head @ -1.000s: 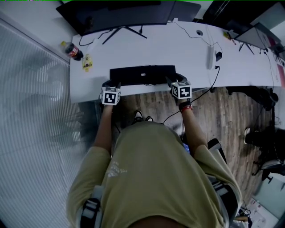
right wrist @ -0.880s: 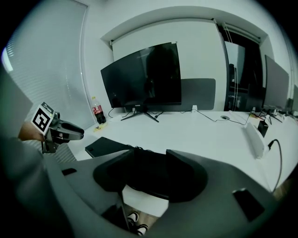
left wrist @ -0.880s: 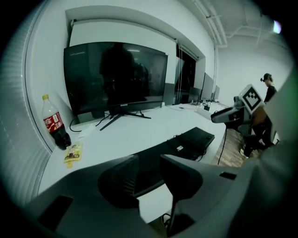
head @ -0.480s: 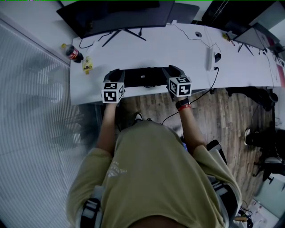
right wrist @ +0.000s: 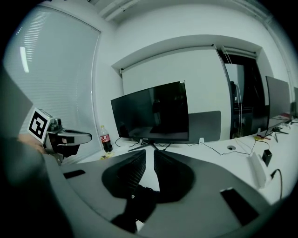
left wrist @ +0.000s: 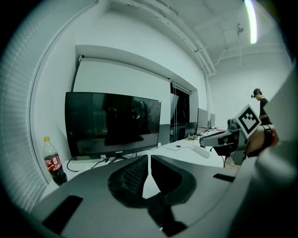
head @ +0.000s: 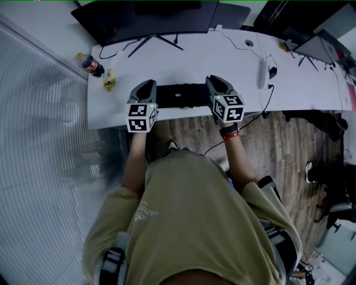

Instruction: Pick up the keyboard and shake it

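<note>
Keyboard (head: 181, 94): black, flat on the white desk (head: 222, 55), long side running along the near edge, in front of the monitor (head: 144, 16). Neither gripper holds it.

Left gripper (head: 146, 83): over the keyboard's left end in the head view. Its own view shows the jaws have just been closing and now sit all but together, only a hairline of white desk showing between the pads. Nothing between them.

Right gripper (head: 214, 79): over the keyboard's right end. Jaws have just been closing too and stand a narrow slit apart, bare desk visible through the gap. Nothing between them, pads pressing on nothing.

Both grippers aim across the desk toward the monitor, tilted slightly downward. Each gripper's view catches the other one out to the side, marker cube showing.

Elsewhere on the desk:
- cola bottle (head: 90, 64), upright, at the left edge toward the far corner
- small yellow packet (head: 109, 79) just beside the bottle, on its near side
- white power strip (head: 262, 71) toward the right, with a black cable (head: 267, 103) running off the near edge

Wood floor (head: 278, 145) below the near edge. Person in an olive shirt (head: 189, 222) stands at the middle of the desk.
</note>
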A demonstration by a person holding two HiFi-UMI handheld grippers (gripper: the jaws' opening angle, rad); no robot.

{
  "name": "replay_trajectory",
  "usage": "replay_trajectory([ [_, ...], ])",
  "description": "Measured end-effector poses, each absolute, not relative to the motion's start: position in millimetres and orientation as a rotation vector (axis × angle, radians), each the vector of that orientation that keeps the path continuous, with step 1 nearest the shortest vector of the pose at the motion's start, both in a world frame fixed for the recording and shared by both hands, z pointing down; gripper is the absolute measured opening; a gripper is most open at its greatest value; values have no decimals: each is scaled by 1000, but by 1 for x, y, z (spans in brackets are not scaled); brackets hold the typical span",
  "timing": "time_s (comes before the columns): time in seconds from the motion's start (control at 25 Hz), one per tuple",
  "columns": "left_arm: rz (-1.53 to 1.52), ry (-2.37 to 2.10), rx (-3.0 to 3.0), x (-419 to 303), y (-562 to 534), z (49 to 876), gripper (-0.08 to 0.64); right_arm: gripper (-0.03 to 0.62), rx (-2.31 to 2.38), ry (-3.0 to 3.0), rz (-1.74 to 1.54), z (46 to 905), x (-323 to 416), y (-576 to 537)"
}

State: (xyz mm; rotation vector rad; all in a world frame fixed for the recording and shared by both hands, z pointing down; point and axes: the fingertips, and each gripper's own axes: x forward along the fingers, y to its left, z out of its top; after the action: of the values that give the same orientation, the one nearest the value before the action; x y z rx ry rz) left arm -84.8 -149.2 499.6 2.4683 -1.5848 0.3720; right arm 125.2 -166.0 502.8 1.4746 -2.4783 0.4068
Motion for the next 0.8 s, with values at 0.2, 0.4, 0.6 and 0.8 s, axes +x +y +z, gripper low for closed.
replay_trajectory([
  [0.2,344,-1622,2515,-75,-147,484,21,52,1479,-2531,365,481,124,-162],
  [0.4,294,-1609,2510,-59,-142,478,18,26,1480,-2527,315,477,135,-158],
  [0.6,287,-1600,2498,-47,-139,480,18,23,1461,-2521,317,479,144,-154],
  [0.8,294,-1596,2506,-30,-129,483,18,23,1466,-2527,325,481,160,-144],
])
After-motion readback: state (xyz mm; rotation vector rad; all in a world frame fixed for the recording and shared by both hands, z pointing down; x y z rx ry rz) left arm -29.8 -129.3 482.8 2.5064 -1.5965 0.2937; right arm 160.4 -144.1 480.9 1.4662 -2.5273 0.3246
